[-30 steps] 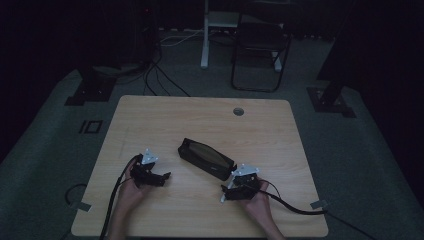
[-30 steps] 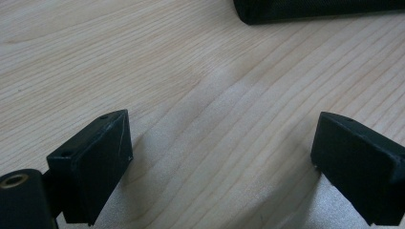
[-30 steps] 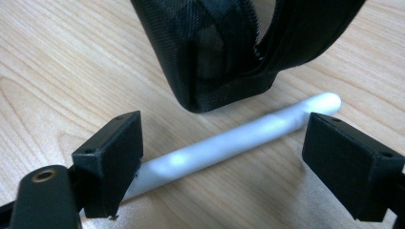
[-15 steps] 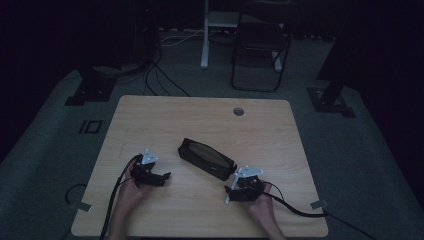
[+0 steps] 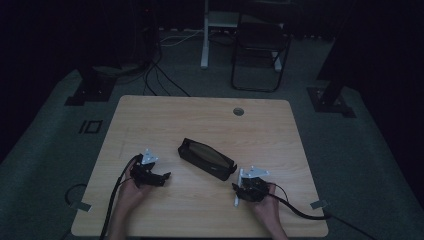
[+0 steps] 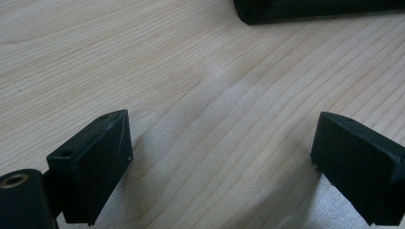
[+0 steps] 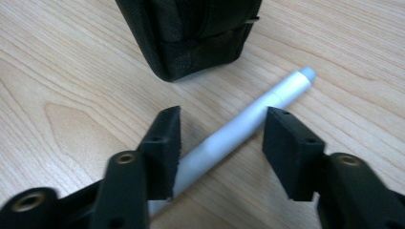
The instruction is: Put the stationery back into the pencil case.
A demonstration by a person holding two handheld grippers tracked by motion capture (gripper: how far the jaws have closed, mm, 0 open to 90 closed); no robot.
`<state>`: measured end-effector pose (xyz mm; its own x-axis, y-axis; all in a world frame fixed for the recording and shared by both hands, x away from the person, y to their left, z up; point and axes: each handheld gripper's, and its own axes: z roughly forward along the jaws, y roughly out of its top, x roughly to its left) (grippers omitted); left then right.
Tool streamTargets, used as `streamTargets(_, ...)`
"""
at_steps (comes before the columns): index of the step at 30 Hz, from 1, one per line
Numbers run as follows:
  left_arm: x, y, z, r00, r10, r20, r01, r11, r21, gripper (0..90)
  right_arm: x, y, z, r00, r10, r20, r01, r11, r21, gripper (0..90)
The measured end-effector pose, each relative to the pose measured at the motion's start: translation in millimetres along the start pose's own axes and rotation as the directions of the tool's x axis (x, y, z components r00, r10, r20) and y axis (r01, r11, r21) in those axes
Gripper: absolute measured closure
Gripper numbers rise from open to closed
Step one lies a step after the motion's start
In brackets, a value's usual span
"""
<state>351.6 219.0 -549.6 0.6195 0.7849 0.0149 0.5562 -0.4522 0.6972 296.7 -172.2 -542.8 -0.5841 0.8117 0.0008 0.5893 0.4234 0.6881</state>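
step: grasp pen | right hand-held gripper: jaws just closing astride it, not yet pressing | left hand-held gripper: wide, empty | tip: centre on barrel; pouch at 12 o'clock, keep clear

surface: wooden table | on it: black pouch, seemingly grey pen

Pretty dim room overall. The light wood rectangular table has a round cable hole near its far right corner, and it sits on dark grey-green carpet. Behind the far edge there's a black folding chair, a white post and loose cables on the floor.
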Motion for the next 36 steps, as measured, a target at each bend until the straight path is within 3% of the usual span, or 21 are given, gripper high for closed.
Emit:
streamTargets(5, 0.0, 0.0, 0.0, 1.0000, 0.000, 0.000, 0.000, 1.0000, 0.000, 7.1, -4.2, -1.0, -1.5, 1.0000, 0.007, 0.005, -0.007, 1.000, 0.000, 60.4)
streamTargets(14, 0.0, 0.0, 0.0, 1.0000, 0.000, 0.000, 0.000, 1.0000, 0.000, 7.1, -0.9, -12.2, -13.3, 1.0000, 0.006, 0.003, -0.006, 1.000, 0.015, 56.0)
streamTargets(23, 0.0, 0.0, 0.0, 1.0000, 0.000, 0.000, 0.000, 1.0000, 0.000, 7.1, -8.2, -19.2, -22.3, 0.9992, 0.027, 0.028, -0.028, 0.999, 0.029, 68.9)
streamTargets(27, 0.0, 0.0, 0.0, 1.0000, 0.000, 0.000, 0.000, 1.0000, 0.000, 7.1, -12.5, -19.2, -23.0, 0.9977, 0.044, 0.051, -0.046, 0.998, 0.033, 71.7)
streamTargets(36, 0.0, 0.0, 0.0, 1.0000, 0.001, 0.000, -0.001, 1.0000, 0.000, 7.1, -18.5, -24.2, -28.0, 0.9970, 0.054, 0.055, -0.056, 0.998, 0.034, 77.1)
